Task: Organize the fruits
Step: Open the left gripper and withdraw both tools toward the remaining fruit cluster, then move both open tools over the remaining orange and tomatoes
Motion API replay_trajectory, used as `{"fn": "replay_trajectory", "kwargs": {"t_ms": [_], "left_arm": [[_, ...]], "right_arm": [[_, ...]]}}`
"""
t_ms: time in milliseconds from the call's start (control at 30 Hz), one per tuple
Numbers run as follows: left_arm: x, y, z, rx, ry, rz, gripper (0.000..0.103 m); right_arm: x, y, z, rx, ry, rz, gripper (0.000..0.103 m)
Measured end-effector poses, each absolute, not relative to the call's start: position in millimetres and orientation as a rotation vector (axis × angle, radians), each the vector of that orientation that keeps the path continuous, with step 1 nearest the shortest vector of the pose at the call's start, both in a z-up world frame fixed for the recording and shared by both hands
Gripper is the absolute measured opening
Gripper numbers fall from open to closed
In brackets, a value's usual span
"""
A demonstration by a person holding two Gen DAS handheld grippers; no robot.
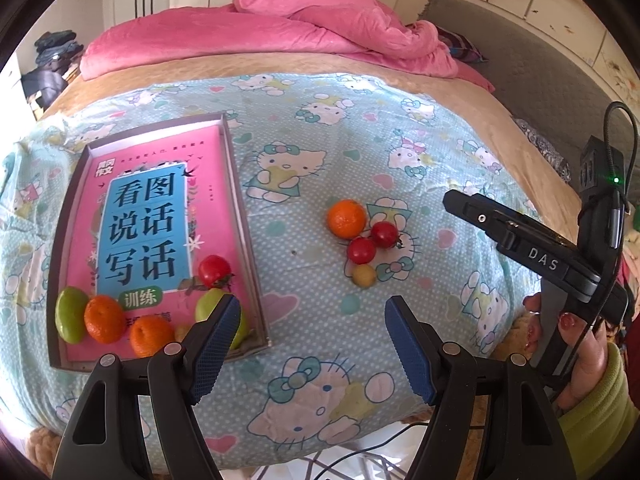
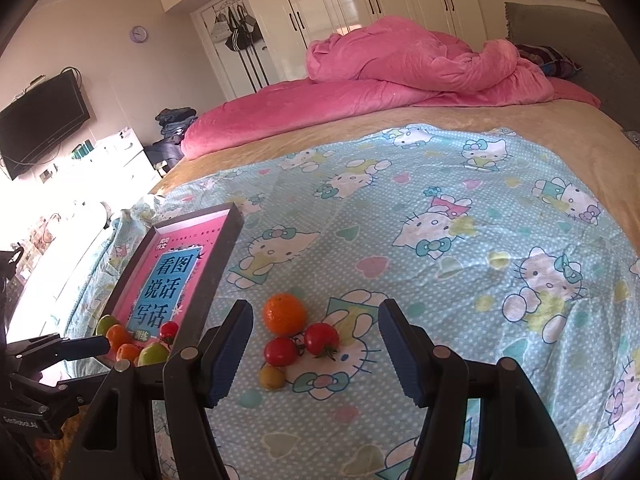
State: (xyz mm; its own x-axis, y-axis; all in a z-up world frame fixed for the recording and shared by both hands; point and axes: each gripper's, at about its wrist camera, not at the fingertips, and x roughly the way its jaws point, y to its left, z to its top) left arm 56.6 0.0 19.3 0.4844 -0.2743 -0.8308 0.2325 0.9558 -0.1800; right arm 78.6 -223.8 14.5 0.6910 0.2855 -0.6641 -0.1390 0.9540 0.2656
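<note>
A shallow box (image 1: 240,184) (image 2: 224,252) with a pink book cover inside lies on the cartoon-cat sheet. At its near end sit two oranges (image 1: 103,319), green fruits (image 1: 71,314) and a red tomato (image 1: 214,271). Loose on the sheet lie an orange (image 1: 346,218) (image 2: 284,313), two red tomatoes (image 1: 362,250) (image 2: 321,338) and a small yellow fruit (image 1: 364,275) (image 2: 271,377). My left gripper (image 1: 310,344) hovers open beside the box's near right corner, nothing between its fingers. My right gripper (image 2: 316,356) hangs open over the loose fruit without touching it.
A crumpled pink blanket (image 1: 320,20) (image 2: 400,76) is piled at the far end of the bed. A hand in a green sleeve (image 1: 592,392) holds the right gripper's handle at the right of the left wrist view. Wardrobes and a wall television (image 2: 40,120) stand beyond the bed.
</note>
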Motion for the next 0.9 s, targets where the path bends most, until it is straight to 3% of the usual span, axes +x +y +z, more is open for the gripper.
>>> {"fn": "replay_trajectory", "kwargs": {"t_ms": [733, 900], "left_arm": [[74.6, -33.8, -14.7, -0.006, 1.111, -0.335, 0.076], [78.6, -38.9, -21.6, 0.001, 1.118, -0.339, 0.076]], "right_arm": [[90.5, -209.5, -36.8, 0.067, 0.893, 0.295, 0.065], [95.6, -205.9, -44.6, 0.055, 0.907, 0.312, 0.060]]}}
